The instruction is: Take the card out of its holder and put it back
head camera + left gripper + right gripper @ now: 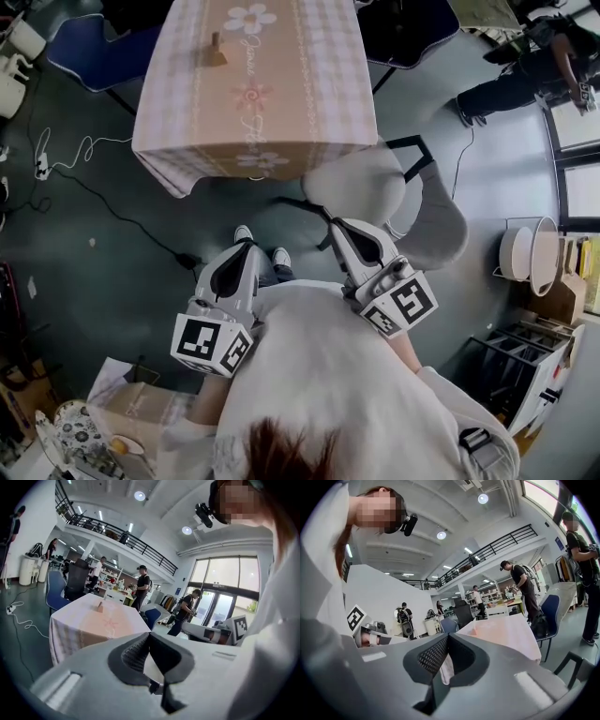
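Note:
A small brown holder with its card (217,52) stands on the far part of a table under a pink checked cloth (253,122). The left gripper view shows the holder (100,606) as a small upright shape on the cloth (93,625). Both grippers are held close to the person's body, well short of the table. My left gripper (246,246) is shut with nothing in it, its tips meeting (149,634). My right gripper (339,225) is likewise shut and empty (448,635). Each points toward the table.
A grey chair (370,183) stands between me and the table's near edge. A blue chair (94,52) is at the table's far left. Cables (66,155) run over the floor at left. A cardboard box (141,403) sits low left, a white bin (530,253) at right. Several people stand beyond the table.

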The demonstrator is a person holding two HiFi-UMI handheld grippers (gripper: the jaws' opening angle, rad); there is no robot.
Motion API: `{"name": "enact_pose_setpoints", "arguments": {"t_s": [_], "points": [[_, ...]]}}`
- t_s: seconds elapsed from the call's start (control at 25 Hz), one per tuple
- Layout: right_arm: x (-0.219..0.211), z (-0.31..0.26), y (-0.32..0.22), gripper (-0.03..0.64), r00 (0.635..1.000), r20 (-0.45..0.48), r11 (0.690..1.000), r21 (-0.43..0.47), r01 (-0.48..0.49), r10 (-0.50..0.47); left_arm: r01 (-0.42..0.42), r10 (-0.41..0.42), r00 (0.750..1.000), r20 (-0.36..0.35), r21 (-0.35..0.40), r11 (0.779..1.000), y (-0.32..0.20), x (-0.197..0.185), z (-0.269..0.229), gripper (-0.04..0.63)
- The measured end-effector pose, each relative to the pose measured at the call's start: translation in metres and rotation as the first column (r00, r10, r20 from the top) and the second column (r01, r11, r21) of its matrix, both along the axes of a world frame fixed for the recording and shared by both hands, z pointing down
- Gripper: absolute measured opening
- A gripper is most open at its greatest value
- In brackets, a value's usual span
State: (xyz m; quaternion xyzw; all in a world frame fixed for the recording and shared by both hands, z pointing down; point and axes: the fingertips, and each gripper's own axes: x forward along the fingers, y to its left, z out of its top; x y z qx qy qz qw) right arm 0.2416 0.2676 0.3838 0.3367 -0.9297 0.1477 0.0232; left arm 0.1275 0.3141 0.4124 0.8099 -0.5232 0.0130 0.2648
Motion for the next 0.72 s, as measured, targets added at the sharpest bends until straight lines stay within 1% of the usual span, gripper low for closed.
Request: {"name": "enact_pose_setpoints", "arguments": {"t_s": [0.12, 0.24, 0.36, 0.44, 0.56, 0.72], "points": [[-0.018, 0.007, -0.005, -0.002, 0.999, -0.014, 0.999, -0.021, 0.032, -0.032, 0.034, -0.034, 0.999, -0.041, 0.002, 0.999, -0.003, -0.018, 0.002, 0.000], [-0.042, 0.011, -0.016, -0.002, 0.997, -0.048, 0.998, -0.017, 0.058, -0.059, 0.072, -0.071, 0.994, -0.086, 0.003, 0.997, -0.014, -0.042, 0.002, 0.000], [-0.067, 0.009, -0.028, -0.002, 0.994, -0.084, 0.997, 0.003, 0.072, -0.071, 0.078, -0.078, 0.988, -0.130, -0.004, 0.997, -0.028, -0.066, 0.000, 0.000], [-0.083, 0.005, -0.038, -0.002, 0.992, -0.100, 0.997, 0.018, 0.074, -0.072, 0.065, -0.066, 0.988, -0.141, -0.012, 0.998, -0.042, -0.079, -0.002, 0.000], [-0.106, 0.000, -0.052, -0.002, 0.991, -0.108, 0.996, 0.035, 0.077, -0.073, 0.013, -0.012, 0.993, -0.118, 0.004, 1.000, -0.061, -0.090, -0.010, 0.000], [-0.126, -0.003, -0.068, -0.002, 0.994, -0.100, 0.997, 0.046, 0.055, -0.050, -0.078, 0.080, 0.996, -0.042, 0.050, 0.996, -0.079, -0.094, -0.019, 0.000]]}}
